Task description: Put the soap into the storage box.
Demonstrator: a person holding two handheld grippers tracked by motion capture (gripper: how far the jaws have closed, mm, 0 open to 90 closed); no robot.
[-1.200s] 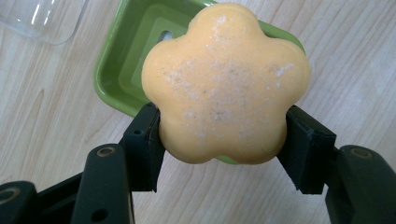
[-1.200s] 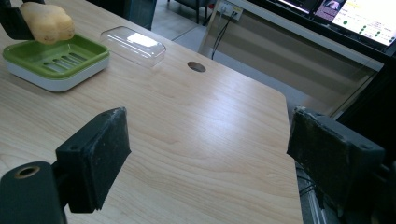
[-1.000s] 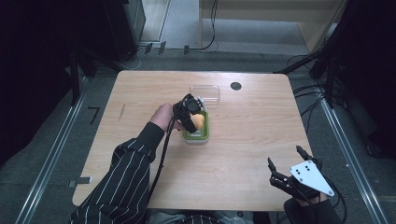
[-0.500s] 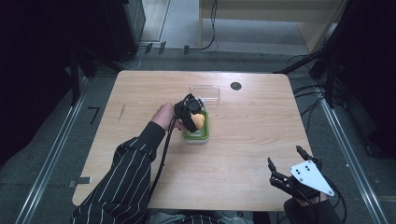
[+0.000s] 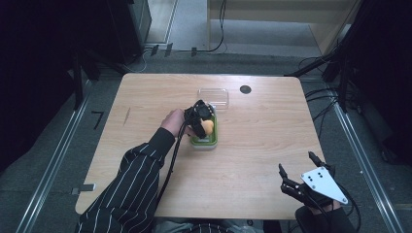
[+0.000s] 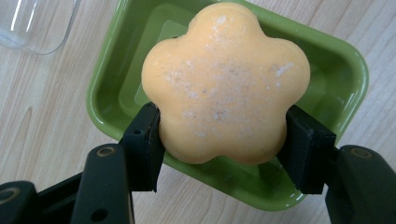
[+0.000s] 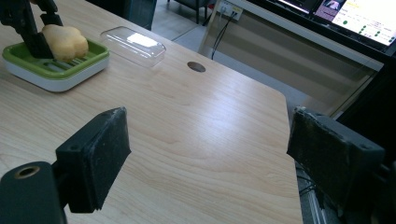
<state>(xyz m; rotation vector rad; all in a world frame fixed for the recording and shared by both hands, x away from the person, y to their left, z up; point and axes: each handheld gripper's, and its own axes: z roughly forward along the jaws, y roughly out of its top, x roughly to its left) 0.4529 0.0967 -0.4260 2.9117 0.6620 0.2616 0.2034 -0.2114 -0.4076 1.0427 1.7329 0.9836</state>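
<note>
While I hold the left gripper (image 6: 219,140) over the middle of the table (image 5: 272,145), its jaws are clamped on the orange flower-shaped soap (image 6: 224,84), one pad pressed into each flank of the lower lobes. What matters for the next move is how the soap sits over the green soap dish (image 6: 336,60). In the left gripper view the dish lies straight below the soap, its long axis running slantwise from upper left to lower right, and the soap covers most of the recessed floor. In the right gripper view the soap (image 7: 65,42) looks to be at or just above the ridged floor of the dish (image 7: 56,70); I cannot tell whether it touches. I judge that lowering or letting go would leave it inside the rim.

My right gripper (image 7: 205,154) waits near the table's front right corner, jaws wide apart with nothing between them, well away from the dish. A clear lid (image 5: 214,96) lies just beyond the dish, nearer the left gripper.
</note>
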